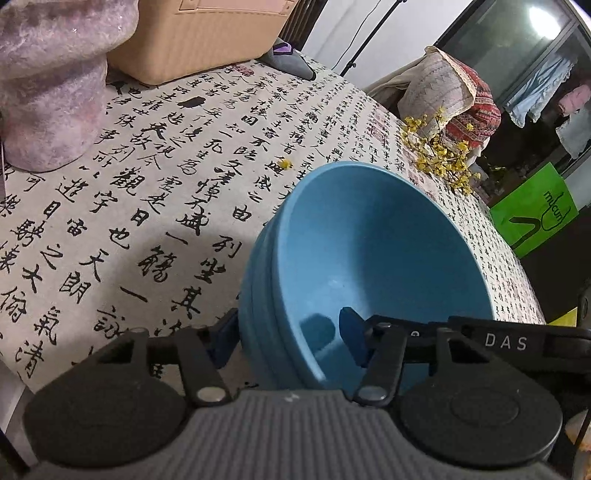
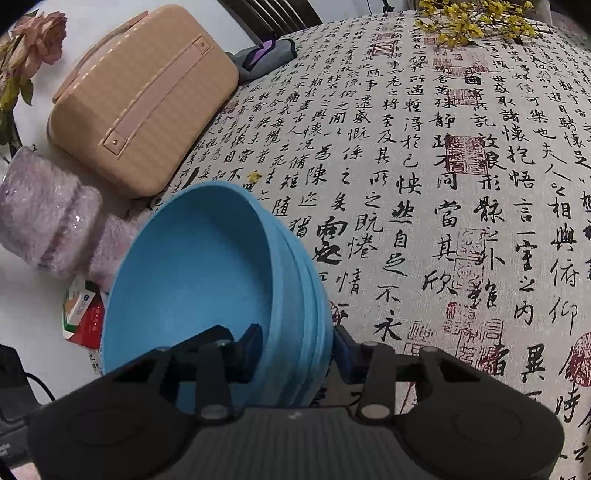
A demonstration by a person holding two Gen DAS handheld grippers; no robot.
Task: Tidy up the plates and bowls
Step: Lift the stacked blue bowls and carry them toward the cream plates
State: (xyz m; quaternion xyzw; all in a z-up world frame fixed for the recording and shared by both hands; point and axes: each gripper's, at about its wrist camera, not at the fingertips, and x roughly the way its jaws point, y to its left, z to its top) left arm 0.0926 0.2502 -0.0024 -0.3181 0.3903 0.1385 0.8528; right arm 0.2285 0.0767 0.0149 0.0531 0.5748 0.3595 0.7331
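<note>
Item: stack of blue bowls (image 1: 369, 258), nested, on your bench (image 1: 147, 206) over the calligraphy cloth. Your left gripper (image 1: 288, 339) straddles one side of the stack's rim, your right gripper (image 2: 297, 349) the opposite side; whether either is clenched on it, you cannot tell. Nearby: beige case (image 2: 144, 96), pink vase (image 1: 51, 85), yellow flowers (image 1: 439, 155).

Even indoor light, with a bright lamp (image 1: 543, 18) glaring at one o'clock. Soft shadows lie on the tablecloth (image 1: 155, 192). Fisheye bending curves every edge.
</note>
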